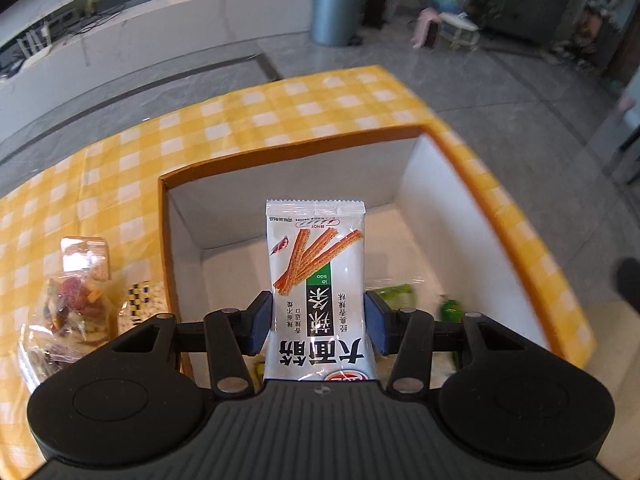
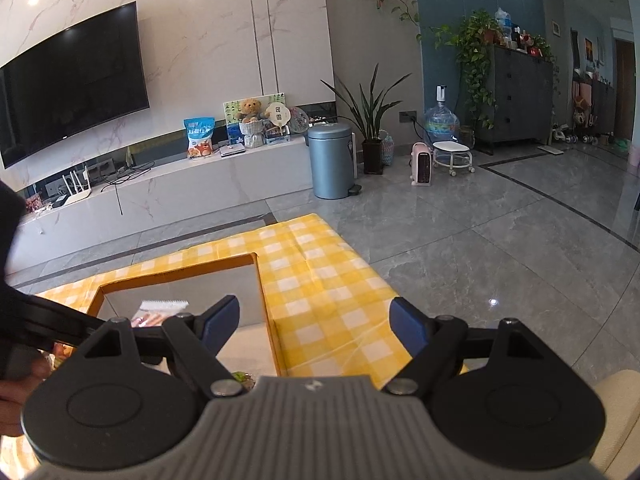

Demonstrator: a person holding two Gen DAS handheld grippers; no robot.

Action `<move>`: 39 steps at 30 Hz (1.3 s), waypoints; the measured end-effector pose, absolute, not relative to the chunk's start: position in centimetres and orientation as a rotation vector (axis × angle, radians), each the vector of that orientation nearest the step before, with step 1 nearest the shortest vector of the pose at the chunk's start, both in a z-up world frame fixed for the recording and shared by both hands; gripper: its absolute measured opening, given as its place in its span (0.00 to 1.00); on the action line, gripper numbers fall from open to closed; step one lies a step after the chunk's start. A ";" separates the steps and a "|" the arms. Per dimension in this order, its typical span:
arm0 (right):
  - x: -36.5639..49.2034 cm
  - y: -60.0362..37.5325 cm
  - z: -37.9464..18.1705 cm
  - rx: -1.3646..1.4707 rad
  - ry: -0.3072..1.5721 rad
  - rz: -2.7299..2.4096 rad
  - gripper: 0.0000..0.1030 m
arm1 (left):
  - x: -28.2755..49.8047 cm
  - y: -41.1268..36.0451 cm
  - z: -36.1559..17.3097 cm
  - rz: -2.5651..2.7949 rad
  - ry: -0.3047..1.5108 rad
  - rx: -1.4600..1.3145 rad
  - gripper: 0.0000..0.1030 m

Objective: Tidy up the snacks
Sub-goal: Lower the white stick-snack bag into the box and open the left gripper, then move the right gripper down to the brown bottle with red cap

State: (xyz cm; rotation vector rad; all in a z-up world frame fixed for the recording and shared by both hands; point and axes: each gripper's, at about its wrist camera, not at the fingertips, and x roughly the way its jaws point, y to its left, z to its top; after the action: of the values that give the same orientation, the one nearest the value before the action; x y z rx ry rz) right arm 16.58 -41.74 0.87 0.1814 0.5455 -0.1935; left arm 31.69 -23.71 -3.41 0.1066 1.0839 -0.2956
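Note:
My left gripper [image 1: 318, 322] is shut on a white snack packet [image 1: 318, 276] printed with orange sticks and holds it upright over the open cardboard box [image 1: 288, 154]. Green-wrapped snacks [image 1: 396, 294] lie on the box floor behind it. My right gripper [image 2: 316, 326] is open and empty above the yellow checked tablecloth [image 2: 320, 280], just right of the box [image 2: 262, 292]. The packet's top edge [image 2: 164, 306] and the left gripper's arm show in the right wrist view at the left.
Left of the box on the tablecloth [image 1: 100, 184] lie a clear bag of mixed snacks [image 1: 70, 312] and a checkered packet [image 1: 140, 304]. The table's far edge drops to a grey tiled floor [image 2: 460, 232]. A blue bin [image 2: 331, 162] stands beyond.

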 end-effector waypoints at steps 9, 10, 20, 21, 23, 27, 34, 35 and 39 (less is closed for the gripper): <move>16.7 -42.5 0.4 0.220 0.569 -0.200 0.78 | 31.6 -23.7 -3.7 -0.273 1.048 0.224 0.88; 16.7 -42.5 0.4 0.222 0.569 -0.199 0.78 | 31.4 -23.6 -3.4 -0.275 1.035 0.228 0.89; 16.7 -42.2 0.6 0.216 0.566 -0.182 0.78 | 28.4 -19.7 1.3 -0.295 0.967 0.191 0.89; 16.7 -42.1 0.7 0.215 0.564 -0.178 0.78 | 27.9 -19.0 1.8 -0.295 0.957 0.181 0.89; 16.6 -41.7 0.9 0.214 0.560 -0.167 0.78 | 26.9 -17.4 2.9 -0.296 0.943 0.167 0.89; 15.9 -40.6 1.7 0.195 0.538 -0.137 0.78 | 24.4 -13.5 4.6 -0.281 0.905 0.151 0.89; 14.5 -37.6 3.1 0.159 0.506 -0.076 0.78 | 21.6 -6.4 5.4 -0.204 0.879 0.075 0.89; 14.3 -37.1 3.4 0.152 0.501 -0.064 0.78 | 21.3 -5.6 5.2 -0.193 0.886 0.073 0.89; 13.3 -34.6 4.7 0.130 0.483 -0.022 0.78 | 19.6 -2.0 4.7 -0.164 0.883 0.027 0.89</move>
State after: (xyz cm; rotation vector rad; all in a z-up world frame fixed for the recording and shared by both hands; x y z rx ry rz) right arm 13.27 -34.59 4.72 0.1295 0.4826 -0.0221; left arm 19.63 -1.98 4.75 0.0266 0.8829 -0.1638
